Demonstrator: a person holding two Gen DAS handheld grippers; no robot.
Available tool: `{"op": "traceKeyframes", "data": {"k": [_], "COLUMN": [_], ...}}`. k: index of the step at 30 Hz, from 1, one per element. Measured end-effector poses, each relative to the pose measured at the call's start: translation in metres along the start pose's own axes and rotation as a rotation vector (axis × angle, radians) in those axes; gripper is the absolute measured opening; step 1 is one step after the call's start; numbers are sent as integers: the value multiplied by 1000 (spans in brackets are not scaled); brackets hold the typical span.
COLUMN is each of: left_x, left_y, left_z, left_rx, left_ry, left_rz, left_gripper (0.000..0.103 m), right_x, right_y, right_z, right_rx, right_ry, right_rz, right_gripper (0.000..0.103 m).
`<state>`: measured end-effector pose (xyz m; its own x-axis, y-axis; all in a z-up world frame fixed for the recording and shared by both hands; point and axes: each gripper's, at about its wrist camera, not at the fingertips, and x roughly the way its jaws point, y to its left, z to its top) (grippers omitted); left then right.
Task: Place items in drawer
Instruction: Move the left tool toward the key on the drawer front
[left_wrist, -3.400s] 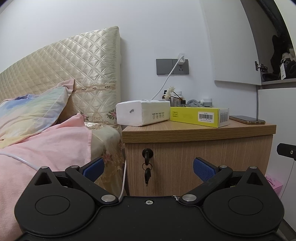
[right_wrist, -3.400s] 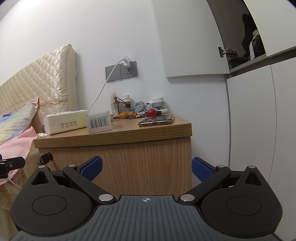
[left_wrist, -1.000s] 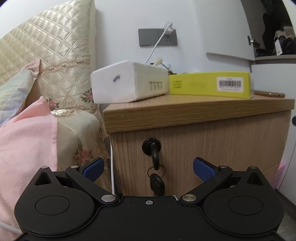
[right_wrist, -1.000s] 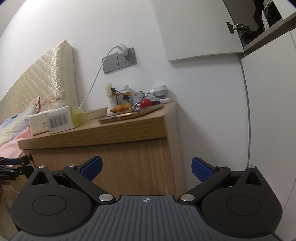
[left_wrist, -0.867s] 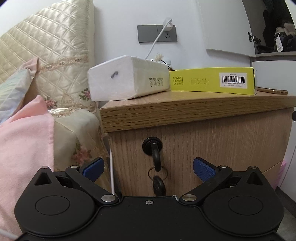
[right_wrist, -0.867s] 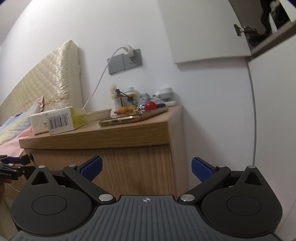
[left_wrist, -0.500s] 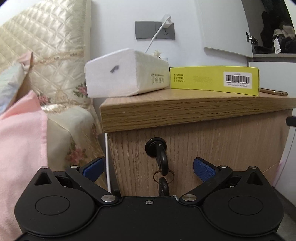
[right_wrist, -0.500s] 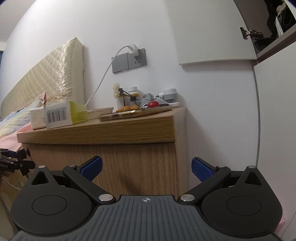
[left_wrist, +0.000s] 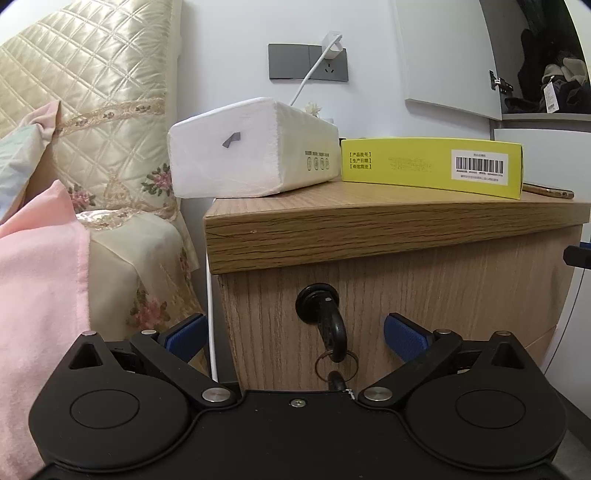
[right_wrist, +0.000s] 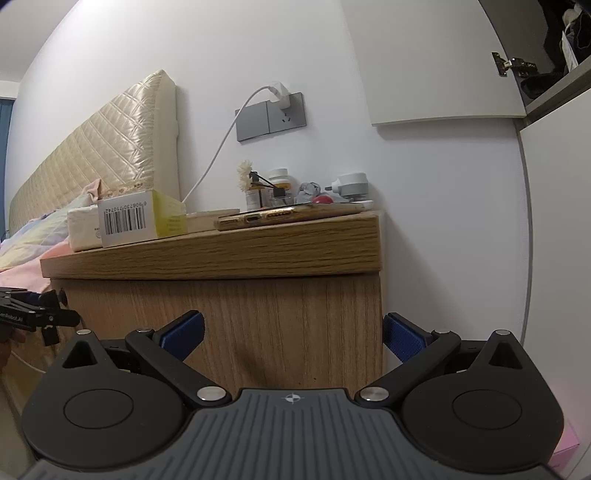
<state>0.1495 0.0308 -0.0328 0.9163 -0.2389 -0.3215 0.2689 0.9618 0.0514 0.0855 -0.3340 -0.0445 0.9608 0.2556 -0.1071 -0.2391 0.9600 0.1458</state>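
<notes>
A wooden nightstand (left_wrist: 369, 229) has its drawer front (left_wrist: 424, 295) closed, with a black key (left_wrist: 330, 325) hanging from the lock. On top lie a white tissue pack (left_wrist: 251, 151), a yellow box (left_wrist: 432, 166) and a gold phone (left_wrist: 546, 191). My left gripper (left_wrist: 293, 334) is open, its blue pads on either side of the key, close to the drawer front. My right gripper (right_wrist: 293, 332) is open near the nightstand's right corner (right_wrist: 369, 295), holding nothing. The right wrist view also shows the yellow box (right_wrist: 144, 218), the phone (right_wrist: 288, 216) and the left gripper (right_wrist: 37, 314).
A bed with a pink blanket (left_wrist: 37, 277) and quilted headboard (left_wrist: 92, 74) stands left of the nightstand. A white charger cable (left_wrist: 210, 314) hangs down between them. Small bottles and clutter (right_wrist: 295, 188) sit at the back of the top. A white wardrobe (right_wrist: 554, 240) is on the right.
Both grippers have come closer to the nightstand and lower. The key and lock now sit between the left gripper's pads. Both stay open.
</notes>
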Motion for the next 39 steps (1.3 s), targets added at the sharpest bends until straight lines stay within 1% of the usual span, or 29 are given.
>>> {"op": "traceKeyframes", "data": {"k": [3, 7, 12, 18, 24, 31, 33, 39], "left_x": [0, 1, 0, -1, 0, -1, 0, 1], "left_y": [-1, -2, -2, -2, 1, -1, -3, -4], "left_z": [1, 2, 4, 6, 9, 7, 7, 7], "left_rx": [3, -1, 3, 6, -30, -3, 7, 16], "left_ry": [1, 10, 0, -8, 6, -16, -17, -13], "left_rz": [-12, 4, -23, -35, -52, -50, -46, -49], "left_gripper": [100, 99, 95, 93, 94, 95, 97, 97], "right_x": [0, 2, 2, 5, 8, 9, 8, 9], "right_y": [-1, -3, -3, -1, 3, 4, 4, 4], "right_z": [2, 4, 7, 8, 10, 10, 9, 9], "right_rx": [-3, 7, 17, 17, -7, -9, -10, -12], "right_ry": [-11, -12, -22, -25, -30, -26, -29, -28], "right_rz": [1, -13, -21, -9, -10, -17, -18, -15], "right_gripper": [103, 103, 103, 103, 103, 103, 103, 103]}}
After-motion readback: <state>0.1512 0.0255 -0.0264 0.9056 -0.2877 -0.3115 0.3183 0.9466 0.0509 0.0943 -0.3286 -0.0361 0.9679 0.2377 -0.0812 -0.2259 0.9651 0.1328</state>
